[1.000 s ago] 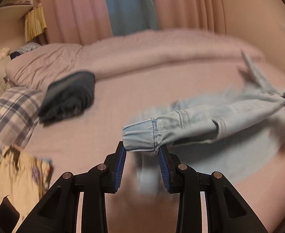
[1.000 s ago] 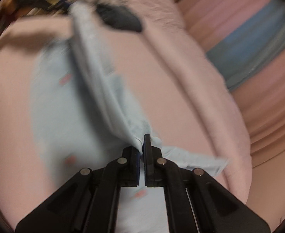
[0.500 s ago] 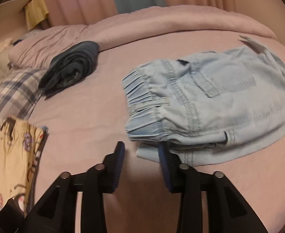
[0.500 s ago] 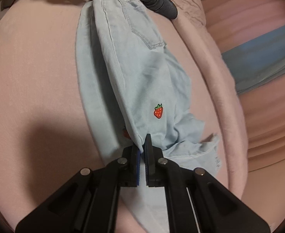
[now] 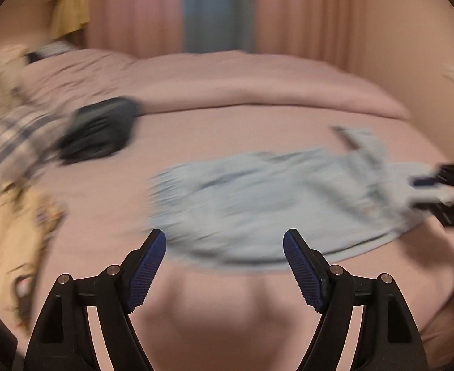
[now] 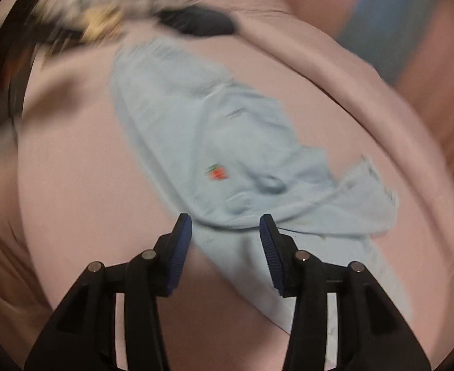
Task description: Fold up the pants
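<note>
Between folds: both grippers released, pants lying doubled on the bed.

The light-blue pants lie flat on the pink bed, laid lengthwise with one leg over the other, the waistband end toward the dark folded garment and the cuffs toward the right side of the left wrist view. The left gripper stands wide open and holds nothing, poised just short of the near edge of the cloth. The right gripper is likewise parted and empty, its fingertips at the cuff end beside the strawberry motif. Both views are blurred, so fine creases cannot be judged. Judgement: the lengthwise fold appears laid down; the next move calls for regripping one end of the pants with both grippers and carrying it across to the other, edges kept aligned.
</note>
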`<action>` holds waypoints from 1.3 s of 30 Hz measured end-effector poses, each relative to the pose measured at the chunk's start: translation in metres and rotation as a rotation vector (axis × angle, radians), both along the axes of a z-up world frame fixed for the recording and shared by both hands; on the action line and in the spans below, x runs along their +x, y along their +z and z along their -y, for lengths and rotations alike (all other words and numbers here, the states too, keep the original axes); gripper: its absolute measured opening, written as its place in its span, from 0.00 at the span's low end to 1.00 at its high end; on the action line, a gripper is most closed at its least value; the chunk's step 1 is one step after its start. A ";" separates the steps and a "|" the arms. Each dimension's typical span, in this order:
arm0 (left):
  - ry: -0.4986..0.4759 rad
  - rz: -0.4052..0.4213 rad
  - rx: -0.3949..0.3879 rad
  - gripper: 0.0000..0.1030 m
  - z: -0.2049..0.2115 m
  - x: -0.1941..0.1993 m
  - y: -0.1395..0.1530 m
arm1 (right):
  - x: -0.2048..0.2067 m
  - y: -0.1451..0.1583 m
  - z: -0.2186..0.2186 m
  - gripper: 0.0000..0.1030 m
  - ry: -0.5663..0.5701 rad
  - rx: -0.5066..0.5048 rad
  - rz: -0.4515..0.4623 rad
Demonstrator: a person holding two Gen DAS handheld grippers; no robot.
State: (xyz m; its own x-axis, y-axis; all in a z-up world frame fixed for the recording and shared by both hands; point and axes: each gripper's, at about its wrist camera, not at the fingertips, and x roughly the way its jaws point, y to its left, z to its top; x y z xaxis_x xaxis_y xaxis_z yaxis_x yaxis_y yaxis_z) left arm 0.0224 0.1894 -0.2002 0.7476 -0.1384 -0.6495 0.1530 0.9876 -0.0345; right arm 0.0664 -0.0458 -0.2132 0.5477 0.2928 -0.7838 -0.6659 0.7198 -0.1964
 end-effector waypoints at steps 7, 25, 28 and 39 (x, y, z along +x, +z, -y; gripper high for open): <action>-0.263 -0.087 -0.097 0.76 0.127 0.052 -0.024 | 0.113 0.033 0.080 0.45 -0.466 0.330 -0.139; -0.351 -0.222 0.008 0.26 0.209 0.084 -0.069 | 0.242 -0.042 0.083 0.03 -0.716 0.368 -0.374; -0.343 -0.208 -0.010 0.17 0.213 0.083 -0.066 | 0.217 -0.008 0.108 0.03 -0.720 0.511 -0.316; -0.456 -0.183 0.110 0.09 0.255 0.055 -0.072 | 0.001 0.029 0.211 0.04 -0.901 0.756 -0.055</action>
State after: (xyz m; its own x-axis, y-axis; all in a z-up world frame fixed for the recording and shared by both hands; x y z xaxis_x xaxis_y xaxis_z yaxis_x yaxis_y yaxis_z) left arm 0.0771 -0.0658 -0.2726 0.4991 -0.3480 -0.7936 0.5708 0.8211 -0.0011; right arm 0.0678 -0.2568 -0.1843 0.7651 0.2174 -0.6061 0.1490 0.8560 0.4950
